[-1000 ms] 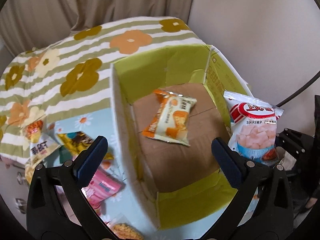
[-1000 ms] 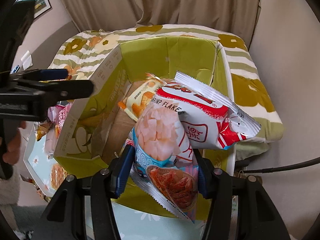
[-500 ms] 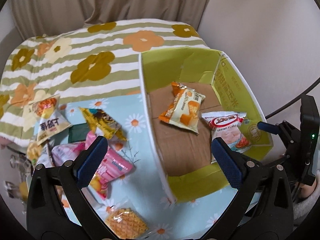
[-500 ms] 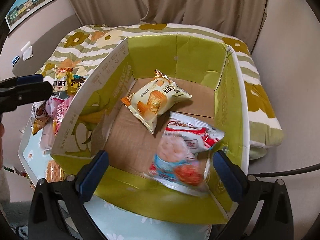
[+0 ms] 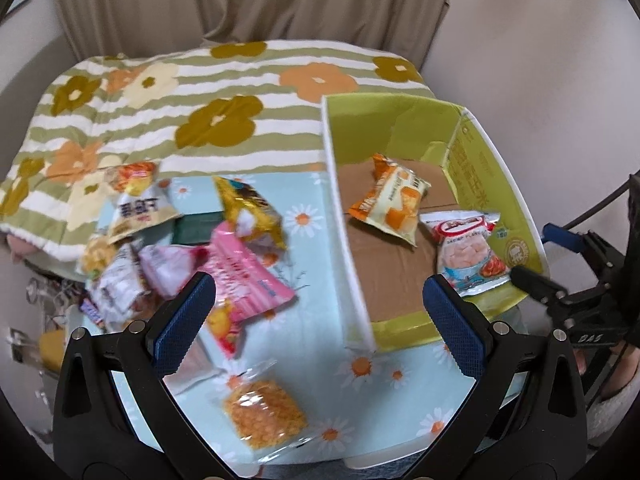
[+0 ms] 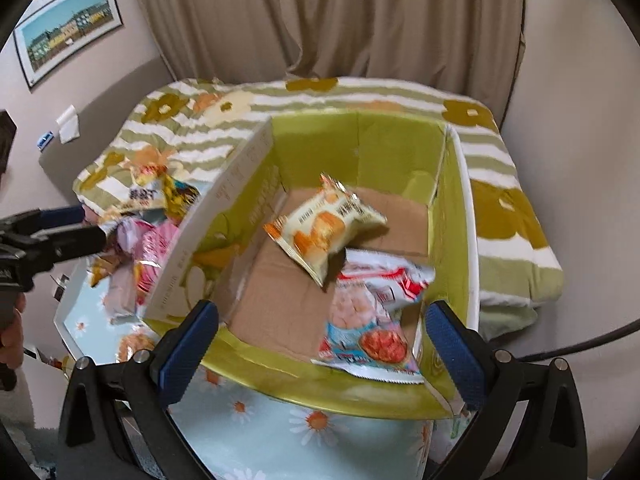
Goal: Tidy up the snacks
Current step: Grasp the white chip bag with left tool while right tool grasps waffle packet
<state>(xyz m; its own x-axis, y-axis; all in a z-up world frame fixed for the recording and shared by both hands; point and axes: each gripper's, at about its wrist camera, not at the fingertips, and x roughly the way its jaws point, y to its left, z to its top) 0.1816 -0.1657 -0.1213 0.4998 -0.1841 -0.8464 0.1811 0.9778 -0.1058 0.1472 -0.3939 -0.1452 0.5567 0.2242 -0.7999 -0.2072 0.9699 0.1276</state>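
Shrimp flakes bag (image 6: 362, 312) lying in the box (image 6: 360, 148) just beyond our right gripper (image 6: 320, 344), jaws spread wide, holding nothing.

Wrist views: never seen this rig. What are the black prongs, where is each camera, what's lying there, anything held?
No robot here: a person holds a two-finger gripper in each hand, each with a fisheye camera looking along its fingers. The black prongs with blue pads are those fingers.

Left wrist view: the left gripper is open and empty, above loose snacks on a daisy-print tray, among them a pink packet and a clear waffle packet.

Right wrist view: the right gripper is open and empty, over a green cardboard box. Inside lie a cake packet and a shrimp flakes bag.

Nothing is held.
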